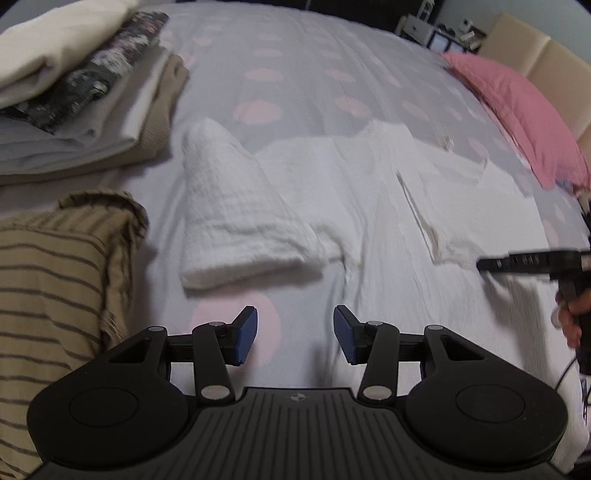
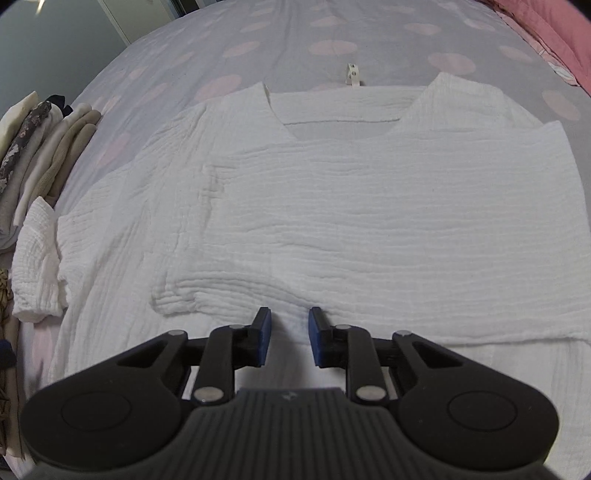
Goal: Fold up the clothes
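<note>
The white shirt (image 2: pixel 332 206) lies flat on the bed (image 2: pixel 295 33), 1 side folded in. Both the left tongs (image 1: pixel 295 334) and right tongs (image 2: pixel 289 334) are open and empty. The crinkly fabric could bunch or slip, undoing that fold.

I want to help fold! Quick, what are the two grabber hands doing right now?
Left gripper: open, holding nothing, over the bedspread.
Right gripper: open, holding nothing, just above the white shirt.
</note>
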### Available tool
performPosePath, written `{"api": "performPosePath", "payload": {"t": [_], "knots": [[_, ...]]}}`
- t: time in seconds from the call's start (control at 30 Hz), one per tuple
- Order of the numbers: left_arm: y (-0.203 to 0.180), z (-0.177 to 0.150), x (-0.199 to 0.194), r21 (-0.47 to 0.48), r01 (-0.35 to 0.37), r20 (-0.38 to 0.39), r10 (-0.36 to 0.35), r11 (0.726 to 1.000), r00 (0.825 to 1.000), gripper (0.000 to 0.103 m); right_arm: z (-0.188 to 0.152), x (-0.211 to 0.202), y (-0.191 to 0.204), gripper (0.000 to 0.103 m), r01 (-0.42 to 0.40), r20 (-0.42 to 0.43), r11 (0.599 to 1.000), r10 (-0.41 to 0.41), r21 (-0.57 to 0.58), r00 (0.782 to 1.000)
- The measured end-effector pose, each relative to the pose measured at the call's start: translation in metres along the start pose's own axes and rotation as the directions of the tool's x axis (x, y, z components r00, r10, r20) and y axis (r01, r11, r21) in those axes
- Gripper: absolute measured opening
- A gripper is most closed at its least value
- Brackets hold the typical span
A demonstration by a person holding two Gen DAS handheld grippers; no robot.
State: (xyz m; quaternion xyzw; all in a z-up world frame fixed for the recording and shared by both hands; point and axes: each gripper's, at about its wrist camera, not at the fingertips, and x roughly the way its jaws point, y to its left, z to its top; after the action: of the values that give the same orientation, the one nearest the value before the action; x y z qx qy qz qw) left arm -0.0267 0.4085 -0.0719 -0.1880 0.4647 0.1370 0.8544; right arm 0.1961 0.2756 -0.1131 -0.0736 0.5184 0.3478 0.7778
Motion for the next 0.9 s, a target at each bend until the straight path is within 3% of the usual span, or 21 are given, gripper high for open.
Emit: {"api": "performPosePath", "payload": {"t": [0.17, 0.43, 0.57, 0.67, 0.77, 0.8, 0.9], "knots": [[-0.002, 0.003, -0.008, -0.011, 0.014, 0.066, -0.013, 1.000, 0.998, 0.043, -0.015, -0.027, -0.002, 0.027, -0.049, 0.023, 0.999, 0.050, -0.021, 0.998], [0.002, 0.015, 0.011, -0.133, 0.110, 0.043, -0.105, 0.985, 0.994, 0.049, -0.058, -0.050, -0.004, 0.029, -0.132, 0.026, 0.991, 0.131, 0.019, 0.991], [0.003, 0.020, 0.039, -0.206, 0.091, 0.003, -0.093, 0.974, 0.996, 0.049, -0.076, -0.065, -0.006, 0.035, -0.180, 0.077, 0.983, 0.177, 0.042, 0.981], [0.006, 0.022, 0.055, -0.283, 0.101, 0.021, -0.099, 0.954, 0.995, 0.047, -0.088, -0.073, -0.008, 0.035, -0.193, 0.096, 0.979, 0.187, 0.059, 0.978], [0.008, 0.025, 0.061, -0.319, 0.078, 0.045, -0.067, 0.944, 0.997, 0.033, -0.095, -0.072, -0.007, 0.035, -0.181, 0.071, 0.983, 0.178, 0.032, 0.981], [0.007, 0.026, 0.060, -0.313, 0.065, 0.047, -0.053, 0.947, 0.997, 0.014, -0.097, -0.071, -0.006, 0.036, -0.178, 0.067, 0.984, 0.176, 0.023, 0.982], [0.000, 0.033, 0.053, -0.273, 0.049, 0.068, -0.031, 0.961, 0.997, 0.006, -0.099, -0.068, -0.008, 0.038, -0.179, 0.051, 0.984, 0.178, 0.021, 0.983]]}}
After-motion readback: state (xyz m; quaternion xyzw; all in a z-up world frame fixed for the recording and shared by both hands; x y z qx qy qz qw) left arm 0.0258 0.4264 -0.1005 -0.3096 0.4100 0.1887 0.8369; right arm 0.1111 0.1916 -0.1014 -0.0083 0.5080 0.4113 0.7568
